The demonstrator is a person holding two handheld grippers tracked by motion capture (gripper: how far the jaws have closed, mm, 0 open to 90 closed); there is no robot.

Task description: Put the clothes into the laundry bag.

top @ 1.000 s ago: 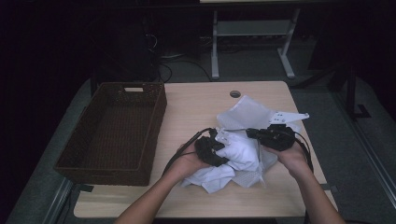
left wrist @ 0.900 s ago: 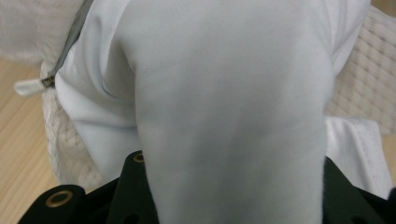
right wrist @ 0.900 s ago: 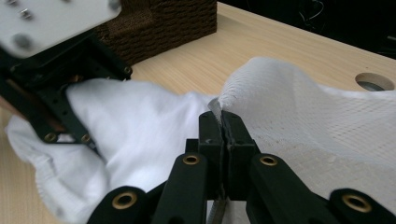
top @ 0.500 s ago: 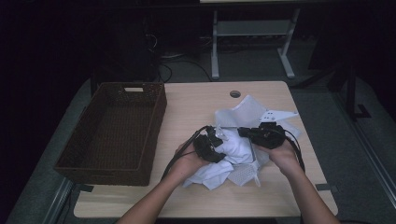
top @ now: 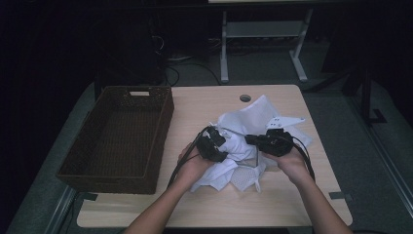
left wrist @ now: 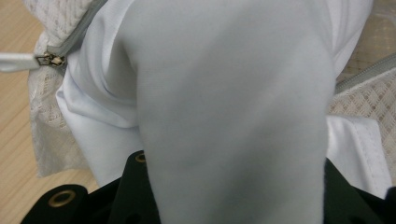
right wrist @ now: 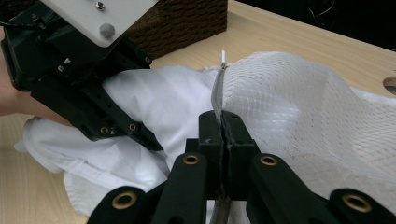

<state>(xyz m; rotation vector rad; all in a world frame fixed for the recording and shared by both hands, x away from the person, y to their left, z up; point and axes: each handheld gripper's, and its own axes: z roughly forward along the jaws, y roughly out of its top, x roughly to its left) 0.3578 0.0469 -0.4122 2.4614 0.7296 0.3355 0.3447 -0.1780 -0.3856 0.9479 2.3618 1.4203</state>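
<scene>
Dark woven rectangular basket (top: 117, 136) stood at the tabletop's (top: 195, 107) left side. Just right of it, mid-tabletop, lay a white mesh laundry bag (top: 253, 114) with a grey zipper (right wrist: 217, 91), and a smooth white garment (left wrist: 224, 102) bunched at its opening. Left gripper (top: 220, 146) was part-closed, its jaws pressing on a fold of the garment. Right gripper (right wrist: 225, 128) had its jaws fully closed, pinching the bag's zipper edge and holding it raised.

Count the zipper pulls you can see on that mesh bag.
1: a metal zipper pull at the mesh bag's edge, upper left in the left gripper view, over the table. Others may be hidden under the white garment.
</scene>
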